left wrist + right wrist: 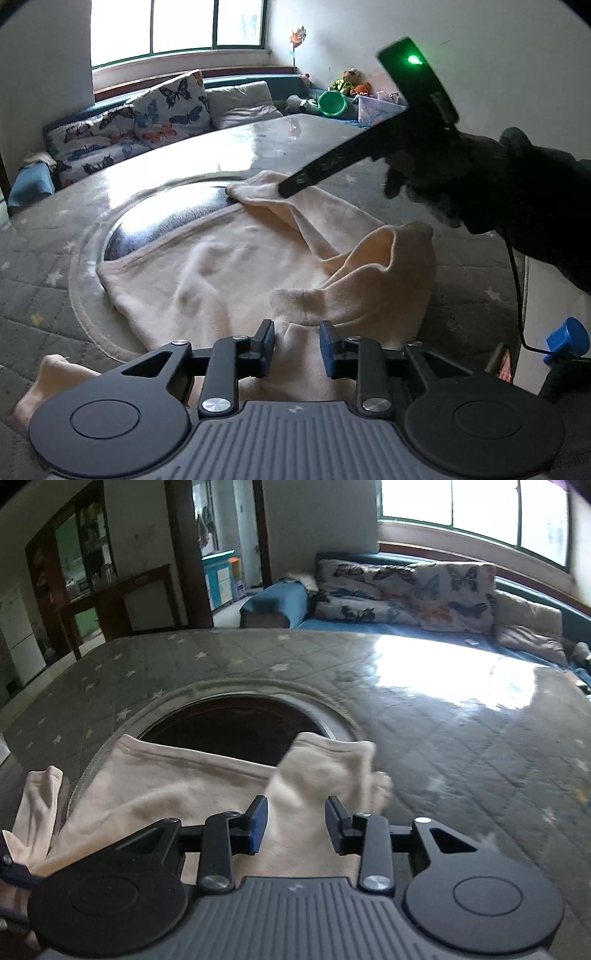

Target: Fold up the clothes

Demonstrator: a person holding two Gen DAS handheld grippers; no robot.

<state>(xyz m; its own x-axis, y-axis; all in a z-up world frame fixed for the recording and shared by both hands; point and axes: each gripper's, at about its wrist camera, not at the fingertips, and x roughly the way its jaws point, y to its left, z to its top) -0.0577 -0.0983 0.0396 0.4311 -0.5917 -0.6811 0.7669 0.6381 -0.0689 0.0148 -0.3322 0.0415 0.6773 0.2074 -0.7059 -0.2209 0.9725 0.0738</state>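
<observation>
A cream garment (221,273) lies spread on the grey quilted table cover (44,266), partly over a dark round panel (170,218) set into the table. My left gripper (297,347) hovers at the garment's near edge, jaws apart, with a soft fold below the gap and the pads not pressing on it. A gloved hand (480,184) holds my right gripper (290,188), whose tip is over the garment's far sleeve. In the right wrist view the right gripper (297,823) stands open over the cream garment (166,790). A blurred sleeve (325,768) sits just ahead of its fingers.
A blue sofa with butterfly cushions (166,107) runs under the window beyond the table. Toys and a green bucket (332,103) sit in the far corner. A black cable (517,288) and a blue part (567,336) hang at the right. Dark wooden furniture (122,598) stands past the table's left end.
</observation>
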